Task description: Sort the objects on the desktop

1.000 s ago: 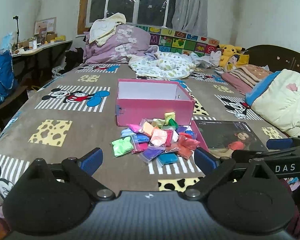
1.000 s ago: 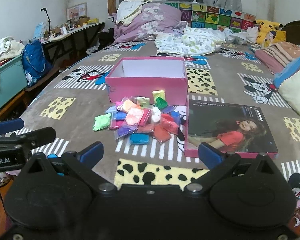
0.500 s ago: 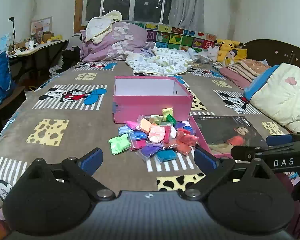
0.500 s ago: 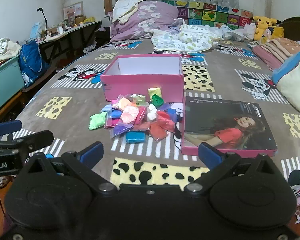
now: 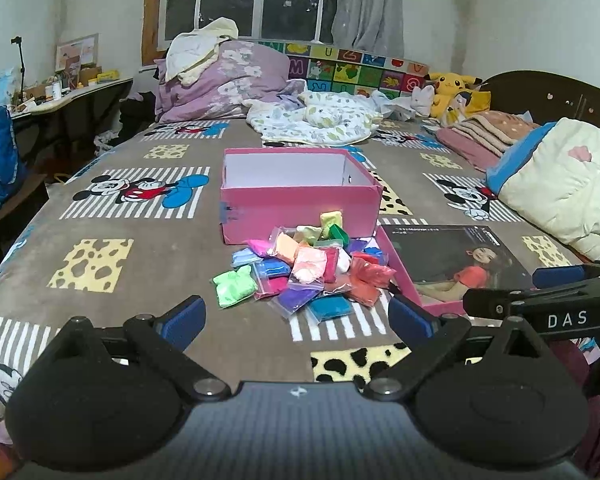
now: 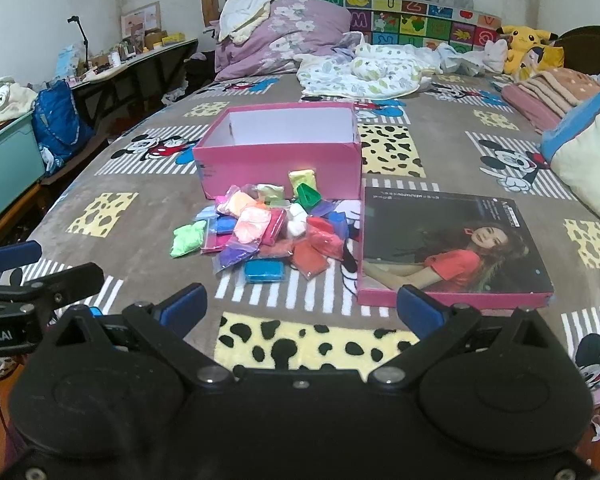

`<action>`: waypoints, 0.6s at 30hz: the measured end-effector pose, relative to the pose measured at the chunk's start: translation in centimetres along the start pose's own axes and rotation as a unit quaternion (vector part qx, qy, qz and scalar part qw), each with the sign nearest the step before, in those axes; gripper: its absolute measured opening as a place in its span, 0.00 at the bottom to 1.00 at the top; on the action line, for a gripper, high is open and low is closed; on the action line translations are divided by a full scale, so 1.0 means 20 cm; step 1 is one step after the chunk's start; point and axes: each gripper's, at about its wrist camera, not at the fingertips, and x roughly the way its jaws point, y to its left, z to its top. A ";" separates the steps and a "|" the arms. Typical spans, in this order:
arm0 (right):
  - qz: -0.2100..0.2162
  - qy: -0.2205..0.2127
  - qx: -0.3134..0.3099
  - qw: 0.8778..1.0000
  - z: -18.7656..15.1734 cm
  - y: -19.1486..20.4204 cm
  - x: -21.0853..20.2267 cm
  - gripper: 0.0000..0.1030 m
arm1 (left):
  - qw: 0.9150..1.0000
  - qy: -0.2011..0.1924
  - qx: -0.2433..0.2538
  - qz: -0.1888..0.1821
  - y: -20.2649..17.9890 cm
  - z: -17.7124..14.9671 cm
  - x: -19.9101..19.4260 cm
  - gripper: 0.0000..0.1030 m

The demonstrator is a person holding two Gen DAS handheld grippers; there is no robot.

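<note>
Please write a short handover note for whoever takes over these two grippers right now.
Left gripper: open, holding nothing, short of the pile.
Right gripper: open, holding nothing, also short of it.
Colourful clay packets: heaped on the bedspread in front of the pink box. The box lid lies flat to the right of the pile.
Done: nothing visibly sorted; what shows of the box interior looks bare.
Left: presumably move the packets into the box.

I have my left gripper (image 5: 298,314) level and low, its blue-padded fingers (image 5: 184,316) spread wide with nothing between them. My right gripper (image 6: 300,306) sits alongside, equally spread and holding nothing.
</note>
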 end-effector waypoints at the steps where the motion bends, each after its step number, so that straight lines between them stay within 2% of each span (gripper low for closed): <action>1: 0.000 0.000 0.000 1.000 0.00 0.00 0.00 1.00 | 1.000 0.001 0.000 0.000 0.00 0.00 0.00 0.95; 18: 0.001 0.003 0.001 1.000 0.00 -0.02 0.02 1.00 | 1.000 0.000 0.000 0.001 -0.02 0.02 0.03 0.95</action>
